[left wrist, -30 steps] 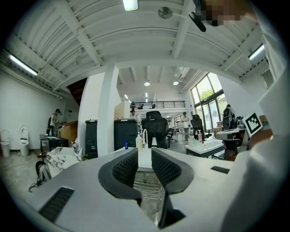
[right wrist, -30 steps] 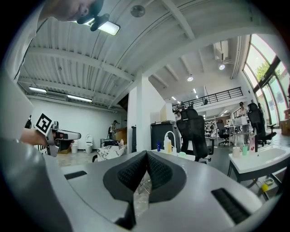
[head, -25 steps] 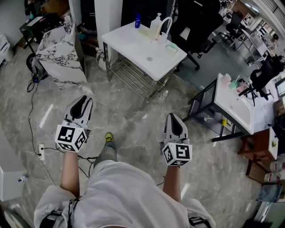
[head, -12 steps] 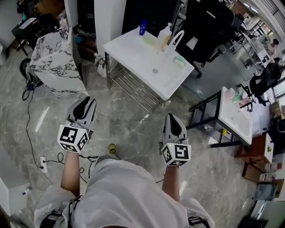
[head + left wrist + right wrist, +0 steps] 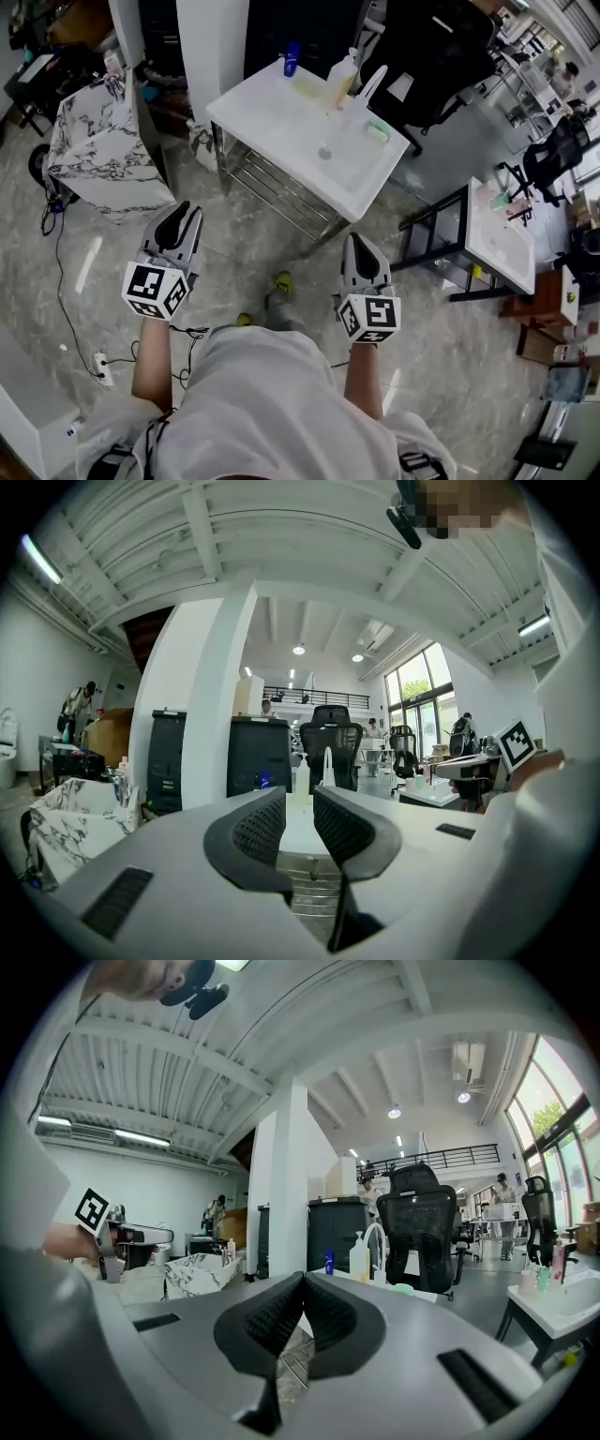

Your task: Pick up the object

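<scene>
A white sink table stands ahead of me on the marble floor. On its far side are a small blue bottle, a pale pump bottle, a white curved faucet and a green sponge. My left gripper hovers over the floor short of the table, its jaws a little apart with nothing between them. My right gripper is level with it, jaws touching and empty. Both are well away from the table's objects.
A marble-patterned box sits at the left, a white pillar behind the table, and a black office chair at the back right. A second white table on a black frame is at the right. Cables and a power strip lie on the floor at the left.
The person has stepped forward, so the white table now lies closer and lower in the head view. Both grippers keep the same pose in front of the body.
</scene>
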Demonstrator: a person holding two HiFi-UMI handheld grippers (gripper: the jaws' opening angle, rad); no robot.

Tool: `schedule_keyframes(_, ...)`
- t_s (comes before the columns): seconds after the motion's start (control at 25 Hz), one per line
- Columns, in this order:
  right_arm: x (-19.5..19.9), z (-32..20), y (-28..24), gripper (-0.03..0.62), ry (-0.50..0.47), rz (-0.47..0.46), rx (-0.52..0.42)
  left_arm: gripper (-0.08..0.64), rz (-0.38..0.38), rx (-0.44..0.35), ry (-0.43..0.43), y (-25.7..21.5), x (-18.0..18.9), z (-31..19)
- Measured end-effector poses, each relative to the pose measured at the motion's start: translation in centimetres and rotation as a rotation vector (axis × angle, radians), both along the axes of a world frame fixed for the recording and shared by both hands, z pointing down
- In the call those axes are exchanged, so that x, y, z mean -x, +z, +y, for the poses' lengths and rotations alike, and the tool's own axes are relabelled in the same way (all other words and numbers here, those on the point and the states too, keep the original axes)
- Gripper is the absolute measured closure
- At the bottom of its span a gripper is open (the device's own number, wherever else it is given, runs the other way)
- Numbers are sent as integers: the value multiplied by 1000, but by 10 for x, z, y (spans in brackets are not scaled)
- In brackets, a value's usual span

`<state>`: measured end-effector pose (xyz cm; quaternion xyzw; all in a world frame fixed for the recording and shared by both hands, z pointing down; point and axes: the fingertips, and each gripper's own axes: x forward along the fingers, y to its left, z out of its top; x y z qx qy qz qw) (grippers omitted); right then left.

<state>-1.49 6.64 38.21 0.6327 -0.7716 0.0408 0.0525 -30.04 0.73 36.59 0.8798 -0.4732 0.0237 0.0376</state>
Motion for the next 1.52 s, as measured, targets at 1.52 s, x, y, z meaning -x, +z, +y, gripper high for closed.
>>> schedule_keyframes(1.52, -177, -420, 20, 586, 149, -102, 28, 474, -68, 42, 138, 7, -188, -455)
